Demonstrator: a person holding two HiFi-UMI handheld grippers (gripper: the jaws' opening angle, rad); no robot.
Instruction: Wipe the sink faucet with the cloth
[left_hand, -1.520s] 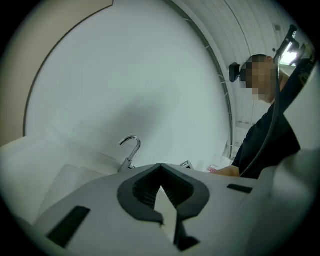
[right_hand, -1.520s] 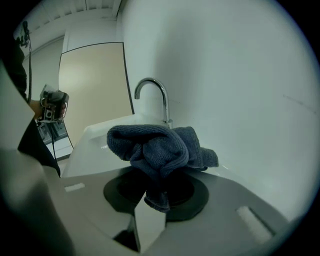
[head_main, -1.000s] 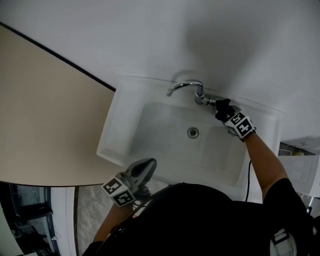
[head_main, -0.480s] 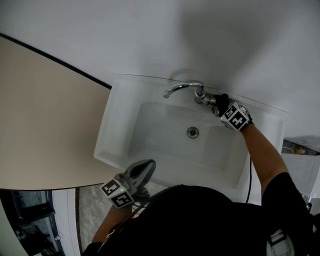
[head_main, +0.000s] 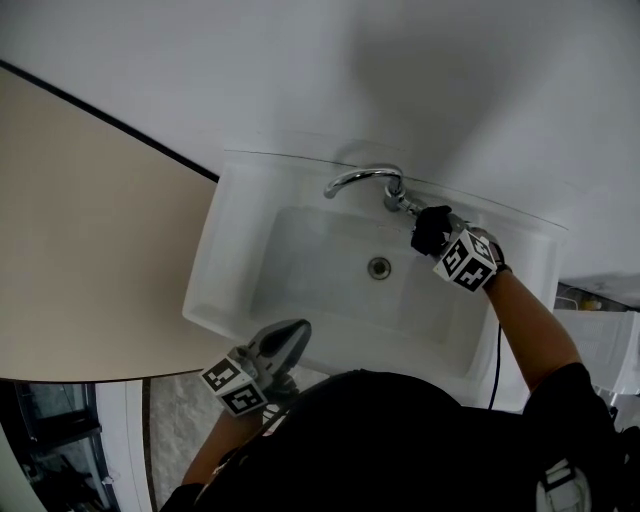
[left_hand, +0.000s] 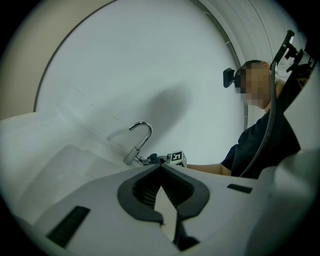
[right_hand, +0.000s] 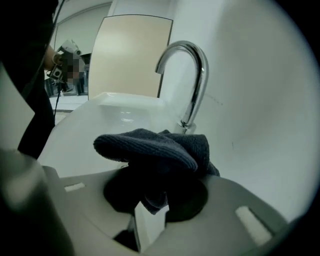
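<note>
Draws the dark cloth (right_hand: 150, 150), pinched in the right gripper (head_main: 436, 236), back off the faucet (head_main: 362, 176) base over the sink (head_main: 215, 255), likely ending 1 wiping pass; holds the left gripper (head_main: 296, 330) closed and empty near the front rim.

surfaces and finishes

polished, mirror-bright metal on the faucet (right_hand: 199, 75). dark, matt, ribbed knit on the cloth (right_hand: 150, 142). smooth, faintly glossy white on the sink (head_main: 222, 262). flat matt white on the wall (head_main: 420, 60); matt beige on the panel (head_main: 80, 230).
</note>
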